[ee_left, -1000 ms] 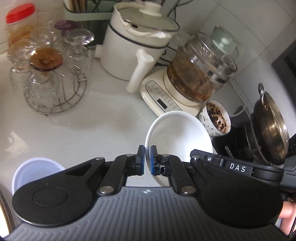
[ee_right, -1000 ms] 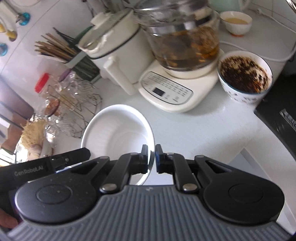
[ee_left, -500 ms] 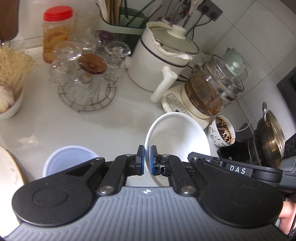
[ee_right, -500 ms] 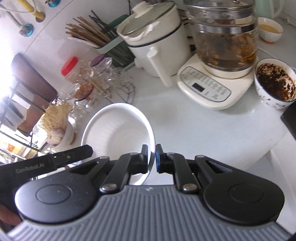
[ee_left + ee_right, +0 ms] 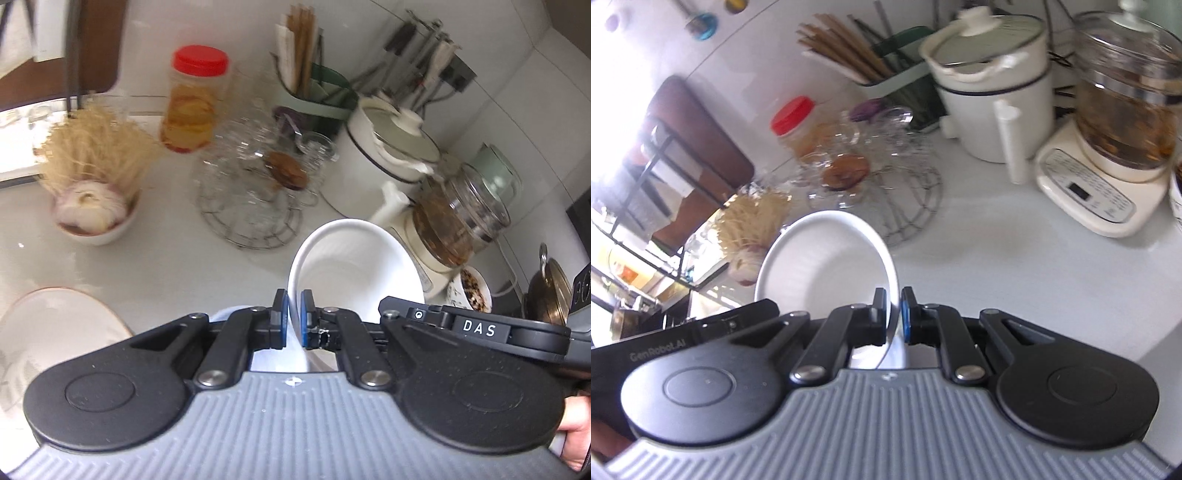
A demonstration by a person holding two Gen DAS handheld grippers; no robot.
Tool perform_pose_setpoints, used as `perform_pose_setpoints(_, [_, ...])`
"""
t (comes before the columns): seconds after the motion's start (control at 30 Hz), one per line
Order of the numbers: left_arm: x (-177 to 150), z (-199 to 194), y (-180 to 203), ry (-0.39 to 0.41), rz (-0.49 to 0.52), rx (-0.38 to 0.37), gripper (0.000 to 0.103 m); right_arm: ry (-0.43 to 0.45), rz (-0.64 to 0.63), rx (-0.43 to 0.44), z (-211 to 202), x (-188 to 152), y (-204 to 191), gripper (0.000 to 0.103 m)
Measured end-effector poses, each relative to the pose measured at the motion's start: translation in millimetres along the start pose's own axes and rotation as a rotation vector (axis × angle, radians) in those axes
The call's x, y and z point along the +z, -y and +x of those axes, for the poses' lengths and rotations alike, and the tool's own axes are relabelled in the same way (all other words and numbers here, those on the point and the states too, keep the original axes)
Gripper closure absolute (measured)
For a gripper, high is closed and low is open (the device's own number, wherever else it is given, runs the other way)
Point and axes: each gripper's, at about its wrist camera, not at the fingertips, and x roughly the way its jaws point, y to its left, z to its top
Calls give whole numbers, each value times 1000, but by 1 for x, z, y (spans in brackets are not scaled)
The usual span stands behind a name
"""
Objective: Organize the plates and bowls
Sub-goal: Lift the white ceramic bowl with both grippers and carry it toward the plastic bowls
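Above counter (image 5: 177, 266), white bowl (image 5: 354, 273) held by both grippers, carried leftward since earlier frames; plate (image 5: 55, 325) and garlic bowl (image 5: 96, 218) now in view. Left gripper (image 5: 292, 317) clamped on left rim, right gripper (image 5: 894, 314) on right rim, bowl tilted.

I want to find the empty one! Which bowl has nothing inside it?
The white bowl that the left gripper and right gripper pinch by its rim. The garlic bowl is full, and the patterned bowl holds dark bits.
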Motion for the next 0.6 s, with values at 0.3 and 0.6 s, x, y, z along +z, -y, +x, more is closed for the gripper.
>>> perform_pose_setpoints(0.3, [-14, 2, -45, -28, -108, 34, 96, -103, -55, -25, 33, -15, -26, 92])
perform_pose_setpoints(0.6, [-38, 31, -51, -126, -141, 94, 95, -191, -92, -82, 57, -32, -22, 90])
